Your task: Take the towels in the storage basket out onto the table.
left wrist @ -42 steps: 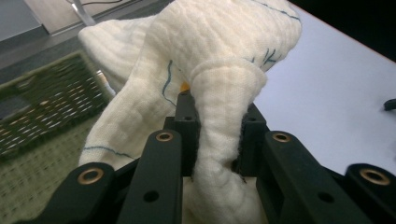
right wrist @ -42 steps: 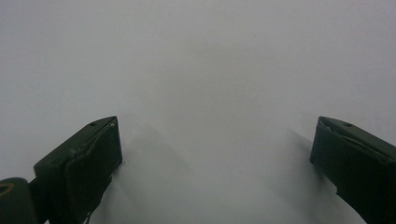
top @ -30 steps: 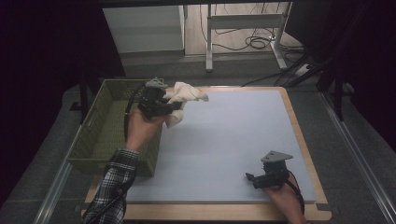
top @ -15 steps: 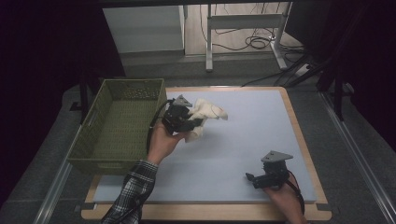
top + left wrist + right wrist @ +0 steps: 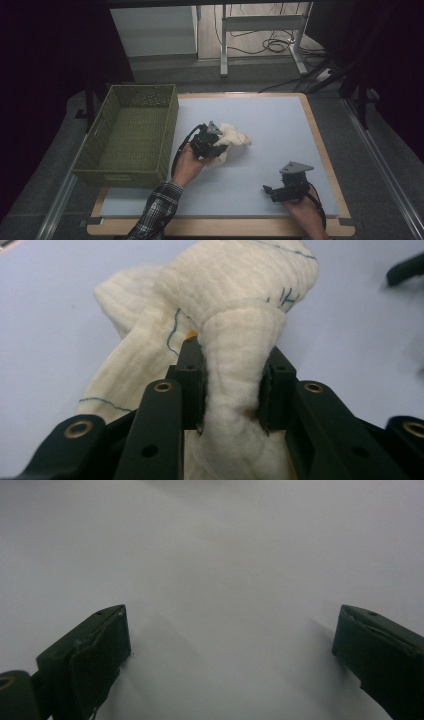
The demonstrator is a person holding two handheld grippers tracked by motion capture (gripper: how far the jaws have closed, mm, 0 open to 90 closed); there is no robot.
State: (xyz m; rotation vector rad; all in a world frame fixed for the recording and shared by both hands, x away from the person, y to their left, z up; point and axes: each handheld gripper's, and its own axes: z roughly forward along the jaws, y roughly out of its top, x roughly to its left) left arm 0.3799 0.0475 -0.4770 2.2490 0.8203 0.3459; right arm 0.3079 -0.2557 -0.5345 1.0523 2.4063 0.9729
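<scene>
The cream cloth (image 5: 220, 340) is clamped between the jaws of the left gripper (image 5: 216, 145), a thick fold pinched tight in the left gripper view, thin blue-green stitching showing along its hems. In the high view the cloth (image 5: 232, 139) sits bunched on the pale blue mat (image 5: 270, 120), near the mat's middle. Half a second ago it was held closer to the green woven basket (image 5: 127, 132); a second ago it hung at the basket's far corner, so it has travelled toward the centre and nearer the person. The left hand (image 5: 187, 164) reaches forward and to the right, plaid sleeve (image 5: 155, 215) at the bench's (image 5: 215, 227) near edge. The right gripper (image 5: 277, 191) has not moved; it rests on the mat near the front right corner, jaws spread wide apart over bare mat in the right gripper view (image 5: 230, 655). Basket and cloth are apart. Open mat lies between the two grippers and beyond the cloth toward the far wooden edge.
</scene>
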